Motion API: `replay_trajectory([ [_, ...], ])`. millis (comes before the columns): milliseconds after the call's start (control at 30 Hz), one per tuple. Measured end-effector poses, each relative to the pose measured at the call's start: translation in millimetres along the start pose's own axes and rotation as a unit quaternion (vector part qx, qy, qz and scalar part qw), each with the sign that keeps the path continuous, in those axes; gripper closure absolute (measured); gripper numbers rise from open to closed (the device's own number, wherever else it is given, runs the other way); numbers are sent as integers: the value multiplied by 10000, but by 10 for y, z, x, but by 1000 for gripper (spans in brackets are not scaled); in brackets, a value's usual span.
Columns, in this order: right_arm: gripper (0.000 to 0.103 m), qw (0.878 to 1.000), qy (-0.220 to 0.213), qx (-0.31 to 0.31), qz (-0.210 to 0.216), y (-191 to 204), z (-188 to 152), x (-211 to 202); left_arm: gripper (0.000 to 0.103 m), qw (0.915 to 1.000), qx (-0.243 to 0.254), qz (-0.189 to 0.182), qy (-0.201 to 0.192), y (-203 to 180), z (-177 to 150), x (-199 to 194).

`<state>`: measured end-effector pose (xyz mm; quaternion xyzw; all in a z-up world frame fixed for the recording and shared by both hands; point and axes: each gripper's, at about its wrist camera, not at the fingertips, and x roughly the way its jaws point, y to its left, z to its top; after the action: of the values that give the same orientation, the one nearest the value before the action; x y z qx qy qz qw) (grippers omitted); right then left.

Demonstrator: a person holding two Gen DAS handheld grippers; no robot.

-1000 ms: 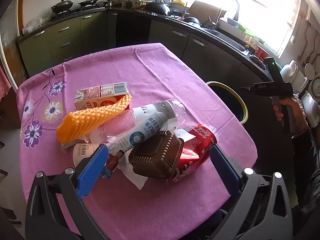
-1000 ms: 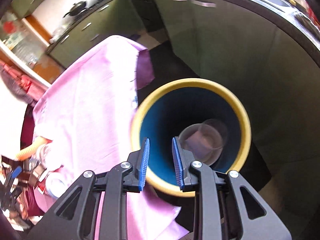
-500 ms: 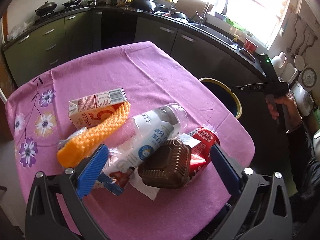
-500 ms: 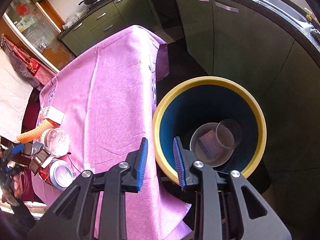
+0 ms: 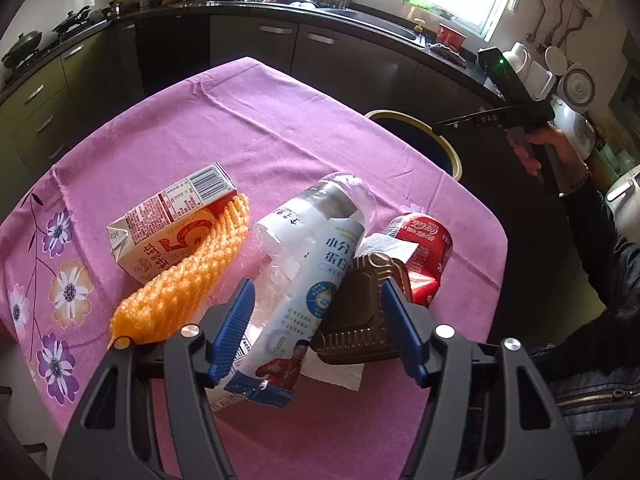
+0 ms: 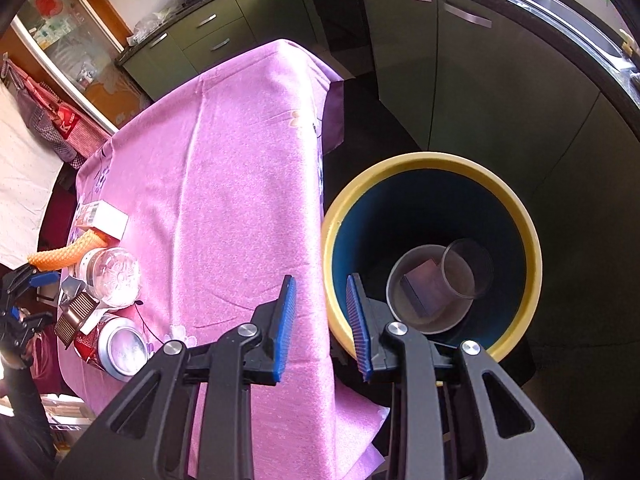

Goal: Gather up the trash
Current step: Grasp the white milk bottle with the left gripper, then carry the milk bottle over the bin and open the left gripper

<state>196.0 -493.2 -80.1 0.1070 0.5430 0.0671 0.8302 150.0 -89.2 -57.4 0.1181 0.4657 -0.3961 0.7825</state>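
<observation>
Purple cloth with a flower print covers the table [image 5: 280, 128], and the trash lies in a heap at the edge of it nearest the left wrist camera. At the centre of that heap is a crushed clear plastic bottle [image 5: 316, 256] with a white and blue label, lying on its side. Against the bottle's left flank rests an orange foam net sleeve [image 5: 192, 280], and beyond the sleeve a milk carton [image 5: 172, 220] lies flat. On the bottle's right sits a brown plastic tray [image 5: 360, 312] with ribbed walls, over a crumpled white paper [image 5: 340, 372]; a red cola can [image 5: 424, 248] lies on its side just behind the tray.

The left gripper [image 5: 316, 332] hangs tilted over the heap. Its jaws have just been closing; the blue fingers [image 5: 232, 328] now stand on either side of the bottle's lower end and the tray, but whether the pads already press on them cannot be told.

Off the table's far right corner from the bottle stands a blue bin with a yellow rim [image 6: 516, 200]. In the right wrist view a grey bowl [image 6: 404, 304], a clear cup [image 6: 468, 268] and a small dark box lie at its bottom. The right gripper [image 6: 320, 320] hangs above the bin's near rim beside the cloth's edge, its fingers a narrow gap apart with nothing between them. In the left wrist view the person's right hand [image 5: 536, 148] holds that gripper's handle above the bin.
</observation>
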Motion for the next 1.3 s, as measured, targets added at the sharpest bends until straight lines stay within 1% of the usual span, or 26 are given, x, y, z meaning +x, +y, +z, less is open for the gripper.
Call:
replay_trajectory([
  [133, 76, 10000, 42, -23, -18, 43, 15, 31, 48, 9996, 82, -262, 104, 37, 15, 28],
  [167, 76, 10000, 54, -34, -20, 48, 23, 39, 52, 9993, 86, -339, 166, 53, 14, 45],
  [267, 76, 9999, 95, -55, -20, 81, 32, 71, 59, 9981, 44, -509, 357, 89, 5, 118],
  [300, 76, 9999, 107, -65, -16, 89, 36, 81, 60, 9977, 31, -548, 389, 98, -1, 132],
  [367, 76, 9999, 135, -83, -11, 106, 41, 108, 65, 9973, 9, -587, 431, 108, -8, 158],
  [467, 76, 9998, 161, -115, -2, 136, 48, 134, 73, 9975, -35, -581, 397, 120, -7, 151],
  [567, 76, 9998, 165, -127, 5, 157, 45, 141, 77, 9980, -23, -525, 344, 96, -10, 121],
  [767, 76, 9998, 141, -145, 28, 168, 41, 129, 80, 9993, 98, -330, 147, -10, 6, 10],
  [867, 76, 9998, 124, -150, 48, 159, 27, 116, 80, 9996, 246, -110, 61, -121, 53, -62],
  [967, 76, 9999, 71, -123, 67, 129, 15, 76, 80, 9993, 354, 54, -60, -225, 151, -168],
  [1100, 76, 10000, -35, -59, 65, 40, -7, -13, 80, 9984, 485, 64, -291, -431, 372, -313],
  [1200, 76, 9998, -169, 60, 12, -100, -34, -140, 80, 9959, 760, -174, -467, -716, 639, -340],
  [1300, 76, 9992, -300, 246, -101, -308, -97, -302, 79, 9913, 1091, -530, -513, -1071, 1016, -175],
])
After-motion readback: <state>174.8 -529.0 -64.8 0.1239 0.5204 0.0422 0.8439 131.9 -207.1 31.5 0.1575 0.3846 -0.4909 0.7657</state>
